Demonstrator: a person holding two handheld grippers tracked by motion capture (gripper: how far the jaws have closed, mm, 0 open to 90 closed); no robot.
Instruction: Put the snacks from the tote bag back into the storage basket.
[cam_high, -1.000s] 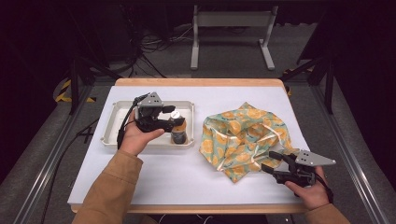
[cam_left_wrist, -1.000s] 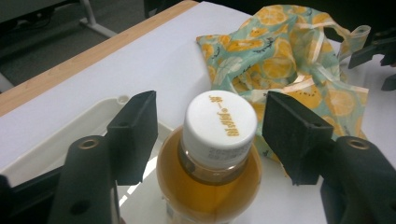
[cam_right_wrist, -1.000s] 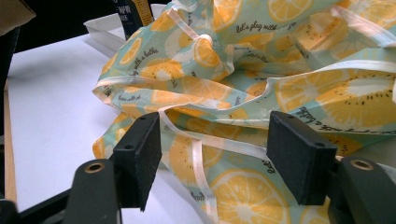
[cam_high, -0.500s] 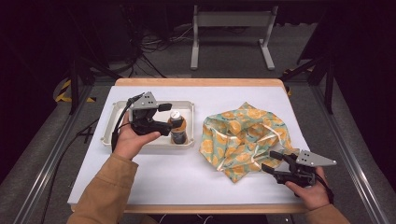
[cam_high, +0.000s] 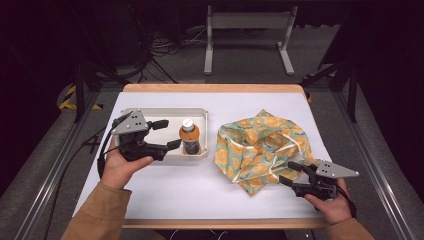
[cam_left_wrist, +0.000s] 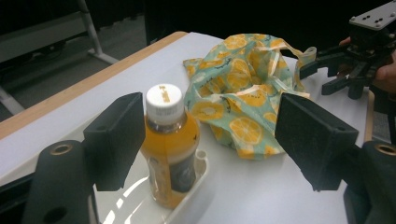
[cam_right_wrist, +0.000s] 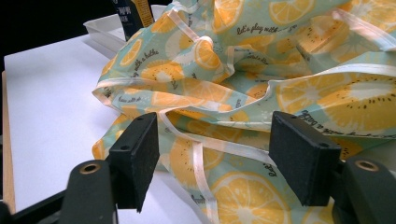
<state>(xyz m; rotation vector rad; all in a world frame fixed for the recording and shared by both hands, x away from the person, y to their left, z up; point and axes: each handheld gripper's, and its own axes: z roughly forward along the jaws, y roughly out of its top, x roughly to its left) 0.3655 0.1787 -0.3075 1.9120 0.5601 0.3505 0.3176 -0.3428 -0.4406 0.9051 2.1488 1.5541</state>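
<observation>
A small bottle (cam_high: 190, 137) of orange drink with a white cap stands upright in the right end of a white tray (cam_high: 165, 111). My left gripper (cam_high: 167, 133) hovers just left of it, open. Its jaws have just been opening and nothing is between them. In the left gripper view the bottle (cam_left_wrist: 170, 140) stands beyond the pads (cam_left_wrist: 116, 140), close to the left one. A crumpled bag (cam_high: 260, 145) printed with orange slices lies on the table's right half. My right gripper (cam_high: 289, 173) is open at its near edge, and its pads (cam_right_wrist: 299, 158) do not press the fabric (cam_right_wrist: 243, 93).
The white tabletop (cam_high: 200, 190) has a wooden far edge (cam_high: 210, 88). Black metal frames and cables stand on the floor beyond the table. The bag's white ribbon handles (cam_right_wrist: 198, 168) trail toward the right gripper. The tray's corner (cam_right_wrist: 100, 28) sits behind the bag.
My left gripper has let go of the bottle and drawn back to the left, rising a little. The bottle stays upright in the tray. The right gripper has not moved.
</observation>
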